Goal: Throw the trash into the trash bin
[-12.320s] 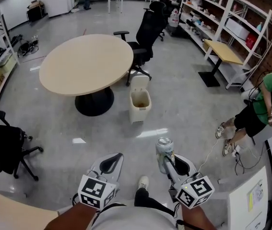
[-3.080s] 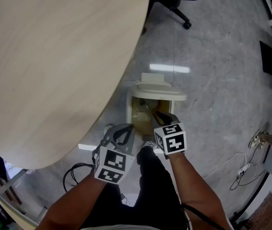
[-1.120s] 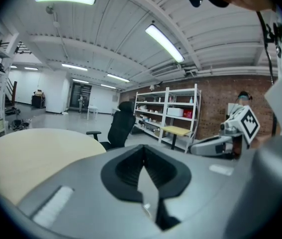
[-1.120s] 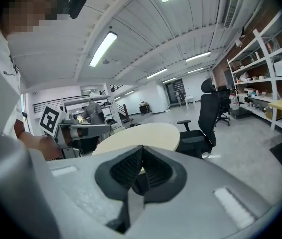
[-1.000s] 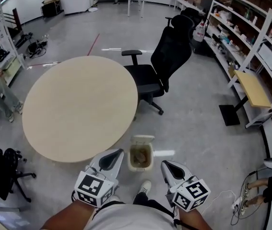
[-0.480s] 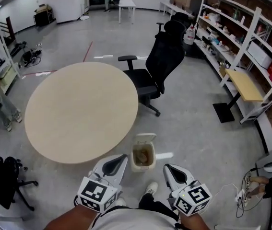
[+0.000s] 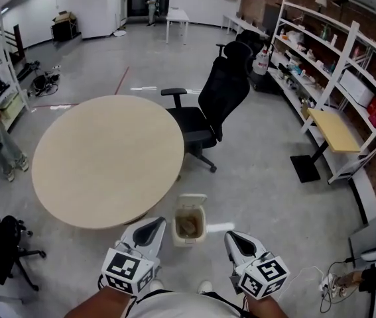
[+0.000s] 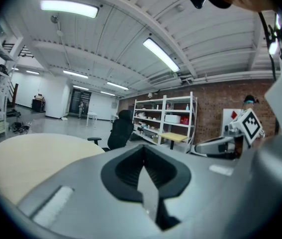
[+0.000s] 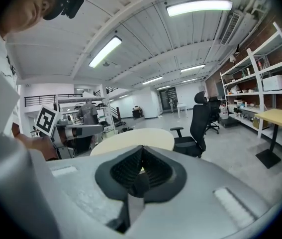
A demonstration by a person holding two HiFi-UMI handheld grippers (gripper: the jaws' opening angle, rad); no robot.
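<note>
The left claw (image 7: 154,222) and the right claw (image 7: 233,237) are both shut tight and hold nothing. Between them, on the gray floor (image 7: 267,177), stands the small trash bin (image 7: 186,242). Its lid (image 7: 191,199) is up, and trash (image 7: 188,226) lies inside. The bin is just beside the round table (image 7: 101,158). A black chair (image 7: 217,101) and shelves (image 7: 333,58) stand farther off.

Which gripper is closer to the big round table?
Left. The left gripper is right by the near edge of the table. The right gripper is farther away, on the other side of the trash bin.
</note>
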